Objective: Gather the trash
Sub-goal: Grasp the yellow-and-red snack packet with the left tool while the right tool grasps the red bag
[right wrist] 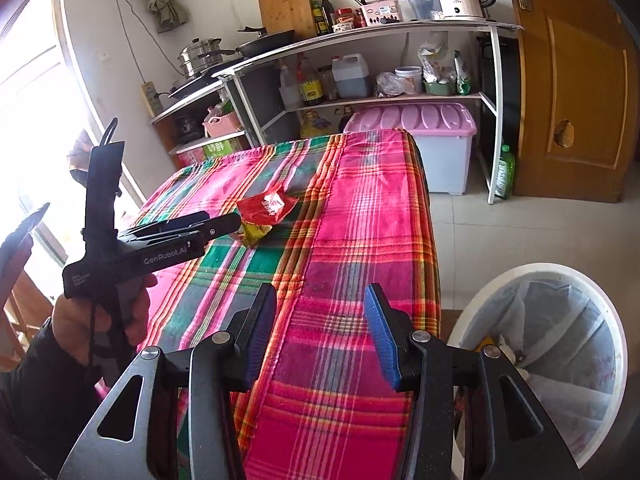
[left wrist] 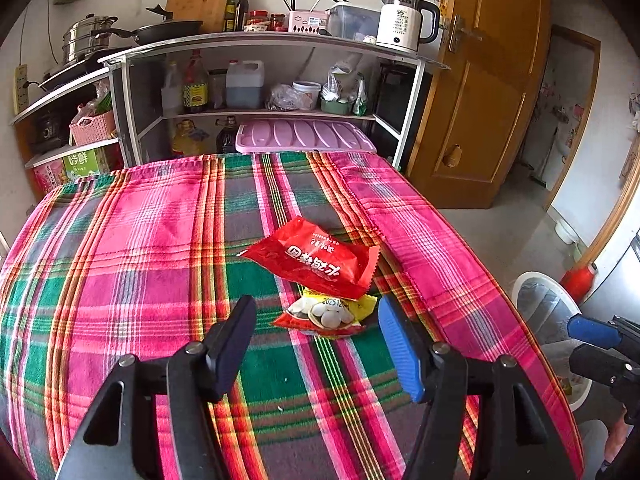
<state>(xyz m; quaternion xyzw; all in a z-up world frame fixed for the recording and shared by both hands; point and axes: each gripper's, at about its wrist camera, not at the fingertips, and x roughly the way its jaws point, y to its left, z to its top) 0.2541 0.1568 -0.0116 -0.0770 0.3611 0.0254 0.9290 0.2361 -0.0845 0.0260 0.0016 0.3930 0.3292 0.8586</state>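
Note:
A red snack wrapper lies on the plaid tablecloth, partly over a smaller yellow-and-red wrapper printed with white balls. My left gripper is open, its fingertips on either side of the smaller wrapper, just short of it. In the right wrist view the left gripper reaches toward both wrappers. My right gripper is open and empty above the table's near right edge. A white trash bin with a liner stands on the floor to the right of it, also in the left wrist view.
A metal shelf with pans, bottles and a kettle stands behind the table. A pink-lidded storage box sits on the floor beneath it. A wooden door is at the right. The person's hand holds the left gripper.

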